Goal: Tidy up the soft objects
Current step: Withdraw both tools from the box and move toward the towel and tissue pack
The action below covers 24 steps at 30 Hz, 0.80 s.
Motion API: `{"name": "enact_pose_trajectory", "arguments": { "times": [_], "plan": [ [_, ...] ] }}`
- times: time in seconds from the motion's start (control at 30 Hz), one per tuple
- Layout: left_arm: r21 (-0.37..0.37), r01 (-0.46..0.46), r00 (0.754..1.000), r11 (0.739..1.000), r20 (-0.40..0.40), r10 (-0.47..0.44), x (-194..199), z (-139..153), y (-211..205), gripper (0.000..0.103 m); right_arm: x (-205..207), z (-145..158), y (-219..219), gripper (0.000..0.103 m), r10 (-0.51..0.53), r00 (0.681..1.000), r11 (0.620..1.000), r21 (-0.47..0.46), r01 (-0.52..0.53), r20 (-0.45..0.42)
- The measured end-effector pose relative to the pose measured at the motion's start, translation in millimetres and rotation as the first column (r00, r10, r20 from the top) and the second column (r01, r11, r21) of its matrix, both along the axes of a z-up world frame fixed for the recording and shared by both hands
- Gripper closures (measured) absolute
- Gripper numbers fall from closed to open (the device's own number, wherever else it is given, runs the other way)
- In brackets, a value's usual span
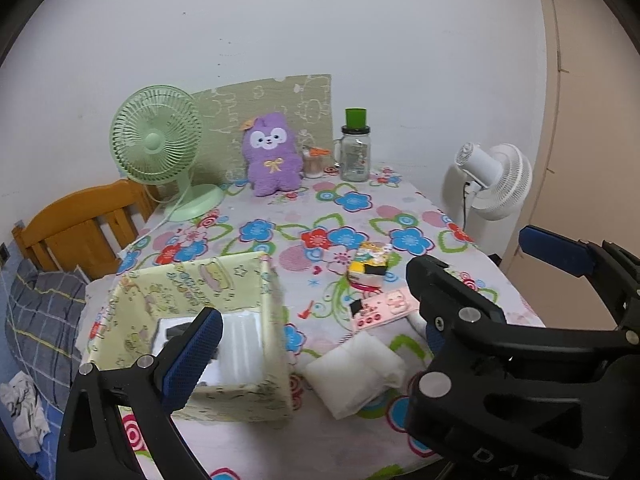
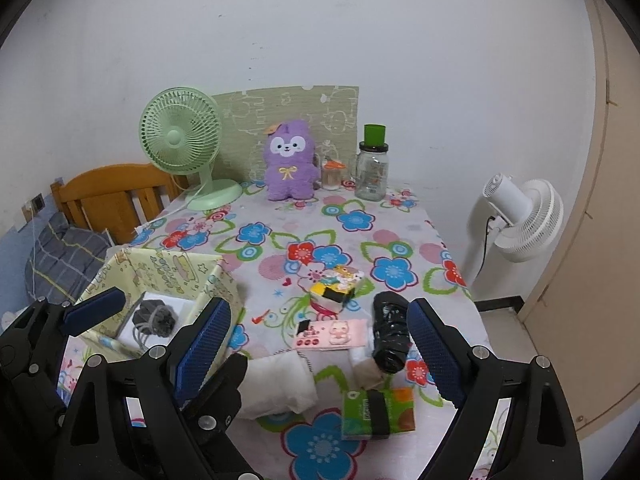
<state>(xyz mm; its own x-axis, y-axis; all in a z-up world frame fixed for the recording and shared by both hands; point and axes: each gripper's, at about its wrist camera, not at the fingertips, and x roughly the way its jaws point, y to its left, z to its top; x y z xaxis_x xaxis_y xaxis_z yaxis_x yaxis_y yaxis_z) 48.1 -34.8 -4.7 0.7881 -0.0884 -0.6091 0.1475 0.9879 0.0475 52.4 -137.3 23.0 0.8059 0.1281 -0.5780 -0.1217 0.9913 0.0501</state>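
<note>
A yellow patterned fabric box (image 1: 224, 280) (image 2: 176, 268) stands at the table's near left; a grey bundle (image 2: 154, 318) lies inside. A folded white cloth (image 1: 356, 372) (image 2: 280, 384) lies right of the box. A yellow sponge pack (image 1: 370, 264) (image 2: 336, 286), a pink packet (image 1: 384, 306) (image 2: 332, 334), a black wrapped roll (image 2: 390, 332) and a green tissue pack (image 2: 376, 408) lie nearby. My left gripper (image 1: 320, 332) is open and empty, its left finger over the box. My right gripper (image 2: 320, 344) is open and empty above the cloth and packet.
A purple plush toy (image 1: 272, 154) (image 2: 289, 160) sits at the back between a green fan (image 1: 160, 148) (image 2: 182, 140) and a glass jar (image 1: 355, 152) (image 2: 373, 168). A white standing fan (image 1: 496, 180) (image 2: 520, 216) is right of the table. A wooden headboard (image 1: 80, 224) is left.
</note>
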Motion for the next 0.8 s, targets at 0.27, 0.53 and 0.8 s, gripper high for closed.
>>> {"name": "enact_pose_trajectory", "arguments": {
  "times": [0.27, 0.53, 0.8],
  "plan": [
    [-0.010, 0.034, 0.999, 0.999, -0.005, -0.034, 0.2, -13.1, -17.1, 0.001, -3.4, -11.7, -15.2, 0.011, -0.015, 1.000, 1.000, -0.016, 0.015, 0.006],
    [-0.027, 0.063, 0.998, 0.998, -0.017, -0.063, 1.2, -26.4, -30.6, 0.001, -2.3, -28.9, -30.2, 0.011, -0.029, 1.000, 1.000, -0.003, 0.029, -0.002],
    [-0.031, 0.087, 0.994, 0.996, -0.062, -0.089, 8.0, -44.6, -46.5, 0.001, 1.0, -47.6, -42.9, 0.011, -0.047, 0.998, 0.999, -0.009, 0.046, -0.040]
  ]
}}
